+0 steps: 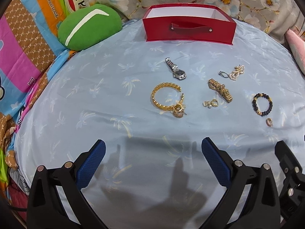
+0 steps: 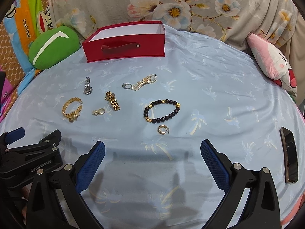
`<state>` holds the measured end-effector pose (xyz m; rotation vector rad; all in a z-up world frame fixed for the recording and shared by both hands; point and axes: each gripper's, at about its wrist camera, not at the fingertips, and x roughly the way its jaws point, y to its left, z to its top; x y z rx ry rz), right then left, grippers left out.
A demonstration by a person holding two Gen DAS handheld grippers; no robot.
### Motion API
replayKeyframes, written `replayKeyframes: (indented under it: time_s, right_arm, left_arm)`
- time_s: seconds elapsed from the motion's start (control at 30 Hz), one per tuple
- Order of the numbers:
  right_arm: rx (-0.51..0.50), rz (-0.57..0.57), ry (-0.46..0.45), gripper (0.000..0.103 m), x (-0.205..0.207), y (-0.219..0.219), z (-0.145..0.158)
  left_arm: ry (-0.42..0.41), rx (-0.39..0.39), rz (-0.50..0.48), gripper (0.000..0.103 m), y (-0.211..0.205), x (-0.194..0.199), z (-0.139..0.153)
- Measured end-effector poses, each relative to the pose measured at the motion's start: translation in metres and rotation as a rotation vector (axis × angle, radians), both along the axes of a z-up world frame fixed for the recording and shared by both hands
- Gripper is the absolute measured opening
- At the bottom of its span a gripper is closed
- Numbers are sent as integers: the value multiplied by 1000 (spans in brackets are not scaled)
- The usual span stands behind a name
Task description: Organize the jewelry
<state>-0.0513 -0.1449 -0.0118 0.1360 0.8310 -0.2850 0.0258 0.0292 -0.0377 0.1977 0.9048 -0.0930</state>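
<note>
An open red box (image 1: pixel 188 32) (image 2: pixel 124 46) stands at the far side of the blue sheet. In front of it lie a silver watch (image 1: pixel 176 71) (image 2: pixel 87 86), a gold chain bracelet (image 1: pixel 166 98) (image 2: pixel 72 107), a gold watch (image 1: pixel 220 90) (image 2: pixel 112 101), a pearl bracelet (image 1: pixel 237 72) (image 2: pixel 144 82), a silver ring (image 1: pixel 223 74) (image 2: pixel 126 85), a small pearl earring (image 1: pixel 210 103) (image 2: pixel 99 112), a black bead bracelet (image 1: pixel 262 105) (image 2: pixel 162 112) and a gold hoop earring (image 1: pixel 269 122) (image 2: pixel 163 129). My left gripper (image 1: pixel 153 149) and right gripper (image 2: pixel 152 149) are open and empty, short of the jewelry.
A green cushion (image 1: pixel 88 28) (image 2: pixel 53 48) lies left of the box. A pink plush pillow (image 2: pixel 274 63) is at the right. A phone (image 2: pixel 289 155) lies on the sheet at the right. Floral fabric (image 2: pixel 171 3) backs the scene.
</note>
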Motion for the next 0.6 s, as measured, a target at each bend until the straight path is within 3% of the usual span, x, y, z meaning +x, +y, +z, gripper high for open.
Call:
replayKeyframes:
  time_s: [0.43, 0.6]
  right_arm:
    - [-7, 63, 2, 98, 24, 4, -4]
    - [-4, 109, 16, 88, 44, 12, -8]
  left_arm:
    - [10, -22, 74, 98, 31, 18, -6]
    - [8, -21, 90, 98, 41, 25, -8]
